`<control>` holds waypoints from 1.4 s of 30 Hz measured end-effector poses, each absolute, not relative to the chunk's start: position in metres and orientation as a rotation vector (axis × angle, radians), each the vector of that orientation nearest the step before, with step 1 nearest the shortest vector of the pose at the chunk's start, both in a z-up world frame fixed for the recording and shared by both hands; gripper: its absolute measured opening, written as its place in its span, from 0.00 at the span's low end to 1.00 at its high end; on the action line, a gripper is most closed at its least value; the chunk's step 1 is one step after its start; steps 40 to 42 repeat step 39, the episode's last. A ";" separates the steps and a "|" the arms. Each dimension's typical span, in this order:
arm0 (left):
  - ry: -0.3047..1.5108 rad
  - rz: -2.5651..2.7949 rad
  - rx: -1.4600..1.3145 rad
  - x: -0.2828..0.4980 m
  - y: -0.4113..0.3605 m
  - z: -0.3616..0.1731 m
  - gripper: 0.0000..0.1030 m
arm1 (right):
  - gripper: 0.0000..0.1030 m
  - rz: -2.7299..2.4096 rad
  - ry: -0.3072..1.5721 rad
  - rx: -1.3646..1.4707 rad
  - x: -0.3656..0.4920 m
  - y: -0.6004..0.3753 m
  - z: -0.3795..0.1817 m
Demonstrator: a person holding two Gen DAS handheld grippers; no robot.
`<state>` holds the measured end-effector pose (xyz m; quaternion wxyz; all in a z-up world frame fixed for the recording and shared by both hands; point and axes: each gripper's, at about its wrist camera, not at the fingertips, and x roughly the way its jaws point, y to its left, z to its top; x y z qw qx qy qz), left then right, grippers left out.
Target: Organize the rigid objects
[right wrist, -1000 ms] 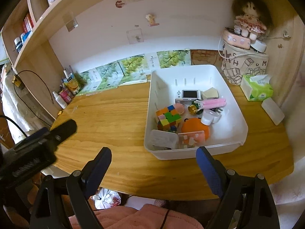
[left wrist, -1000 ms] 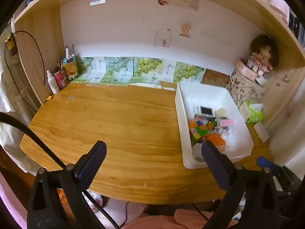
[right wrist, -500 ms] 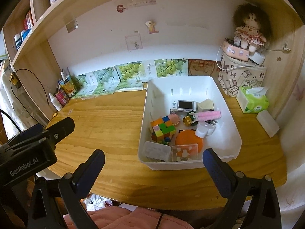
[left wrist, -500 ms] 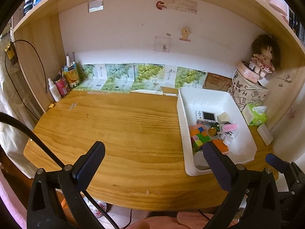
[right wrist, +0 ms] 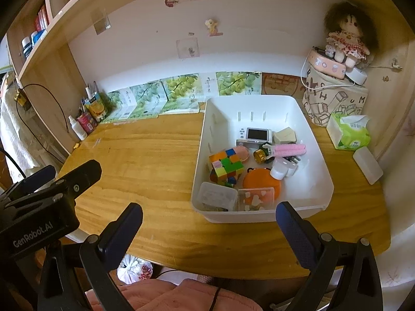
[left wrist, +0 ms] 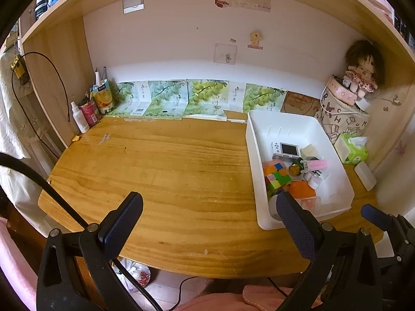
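Note:
A white bin [right wrist: 207, 134] stands on the right part of the wooden desk [right wrist: 145, 171]. In it lie a colourful puzzle cube [right wrist: 227, 165], a small silver camera [right wrist: 255, 134], a pink clip [right wrist: 288, 150], an orange round piece [right wrist: 262, 181], two clear boxes [right wrist: 218, 197] and other small items. My right gripper [right wrist: 208, 212] hangs open at the desk's front edge, just short of the bin, with nothing between its fingers. My left gripper [left wrist: 207, 202] is open too, over the bare desk to the left of the bin [left wrist: 250, 155].
A doll [right wrist: 342, 39] sits on a printed box [right wrist: 334, 101] at the back right, with a green tissue pack [right wrist: 348, 134] and a white case [right wrist: 368, 164] beside the bin. Bottles and cans [left wrist: 89, 108] stand back left. Leaflets line the back wall. A shelf runs overhead.
The right gripper's jaws have spread a little wider. Both views have tilted slightly. Nothing in the bin has moved.

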<state>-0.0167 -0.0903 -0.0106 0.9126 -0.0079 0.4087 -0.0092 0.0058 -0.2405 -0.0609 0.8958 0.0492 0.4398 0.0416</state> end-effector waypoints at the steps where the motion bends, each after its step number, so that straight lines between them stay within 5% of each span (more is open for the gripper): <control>1: 0.846 -0.020 -0.014 -0.018 -0.091 -0.011 0.99 | 1.00 0.090 0.916 0.100 0.005 -0.240 -0.062; 42: 0.807 -0.019 0.050 -0.040 -0.097 -0.005 0.99 | 1.00 0.093 0.929 0.067 -0.012 -0.230 -0.061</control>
